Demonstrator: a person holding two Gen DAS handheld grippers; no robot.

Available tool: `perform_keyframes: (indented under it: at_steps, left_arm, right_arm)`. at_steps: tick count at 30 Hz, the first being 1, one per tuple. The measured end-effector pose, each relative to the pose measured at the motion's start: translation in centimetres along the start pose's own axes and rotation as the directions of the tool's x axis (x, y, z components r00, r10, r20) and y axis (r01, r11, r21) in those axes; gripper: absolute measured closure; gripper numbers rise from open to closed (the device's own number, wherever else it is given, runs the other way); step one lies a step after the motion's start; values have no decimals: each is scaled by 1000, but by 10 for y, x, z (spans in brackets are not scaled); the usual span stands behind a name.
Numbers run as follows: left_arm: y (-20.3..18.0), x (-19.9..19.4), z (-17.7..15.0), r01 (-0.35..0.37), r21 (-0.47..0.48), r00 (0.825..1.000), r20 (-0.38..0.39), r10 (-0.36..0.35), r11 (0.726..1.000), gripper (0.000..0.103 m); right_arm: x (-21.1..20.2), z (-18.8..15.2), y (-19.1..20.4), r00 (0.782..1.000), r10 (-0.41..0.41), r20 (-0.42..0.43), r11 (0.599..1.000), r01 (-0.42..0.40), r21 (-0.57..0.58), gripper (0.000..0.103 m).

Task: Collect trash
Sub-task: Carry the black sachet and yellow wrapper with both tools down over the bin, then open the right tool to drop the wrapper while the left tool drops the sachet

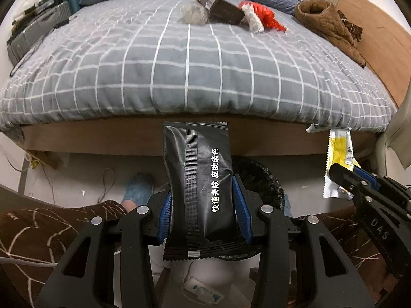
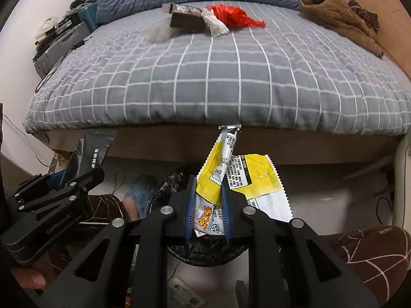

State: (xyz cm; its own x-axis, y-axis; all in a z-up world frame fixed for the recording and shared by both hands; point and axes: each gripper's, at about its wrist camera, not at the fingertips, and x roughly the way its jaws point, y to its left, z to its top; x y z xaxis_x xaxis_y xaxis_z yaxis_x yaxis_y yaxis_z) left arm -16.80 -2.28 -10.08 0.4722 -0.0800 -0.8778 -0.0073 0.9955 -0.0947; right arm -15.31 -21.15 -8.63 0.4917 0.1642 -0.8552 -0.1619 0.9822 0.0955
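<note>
My left gripper (image 1: 203,192) is shut on a black foil packet (image 1: 200,169) with white lettering, held upright in front of the bed's edge. My right gripper (image 2: 208,197) is shut on a yellow and white wrapper (image 2: 246,177) together with a small white tube (image 2: 230,141). Both hang over a bin lined with a black bag (image 1: 259,177), whose rim shows below the jaws (image 2: 205,251). In the left wrist view the right gripper (image 1: 344,179) sits at the right with the yellow wrapper (image 1: 339,151). More trash lies far back on the bed: a brown box (image 1: 226,11), a red bag (image 1: 267,15), a clear crumpled bag (image 1: 192,12).
A grey checked bed (image 1: 192,64) fills the upper half, with a brown garment (image 1: 326,23) at its right. Suitcases (image 1: 38,33) stand at the left. The person's legs in brown patterned trousers (image 1: 38,236) and a blue slipper (image 1: 138,190) are on the floor beside the bin.
</note>
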Motion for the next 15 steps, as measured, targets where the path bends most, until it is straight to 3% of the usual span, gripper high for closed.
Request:
perform_keyframes:
  at_steps: [15]
  left_arm:
    - [14, 77, -8, -7, 2, 994, -106, 7, 1000, 62]
  right_arm:
    - [81, -16, 3, 991, 26, -129, 1000, -28, -14, 85]
